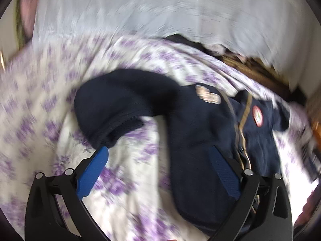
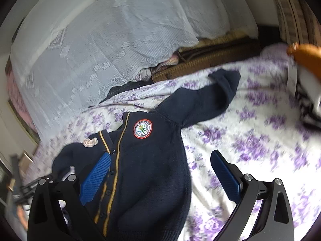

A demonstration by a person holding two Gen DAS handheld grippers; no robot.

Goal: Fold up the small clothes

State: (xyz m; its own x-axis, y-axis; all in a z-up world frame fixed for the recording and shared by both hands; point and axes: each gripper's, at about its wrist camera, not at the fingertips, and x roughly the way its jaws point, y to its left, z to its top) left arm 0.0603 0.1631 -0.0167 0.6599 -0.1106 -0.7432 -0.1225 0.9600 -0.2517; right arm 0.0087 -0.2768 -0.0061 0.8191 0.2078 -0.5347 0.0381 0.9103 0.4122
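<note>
A small navy knitted cardigan (image 2: 148, 172) with gold placket trim and a round red-rimmed badge (image 2: 142, 129) lies face up on a white bedsheet with purple flowers (image 2: 250, 140). One sleeve (image 2: 202, 98) stretches out toward the far right in the right wrist view. In the left wrist view the other sleeve (image 1: 120, 104) is bent across the sheet, its cuff just ahead of my left finger. My left gripper (image 1: 158, 158) hovers open over the cardigan (image 1: 200, 140). My right gripper (image 2: 160, 160) is open above the cardigan's body, nothing between its pads.
A white lace curtain (image 2: 104, 40) hangs behind the bed. A brown woven mat (image 2: 210, 60) and bundled fabric lie along the far edge. An orange object (image 2: 307, 56) and black-and-white cloth (image 2: 309, 104) sit at the right. The left wrist view is motion-blurred.
</note>
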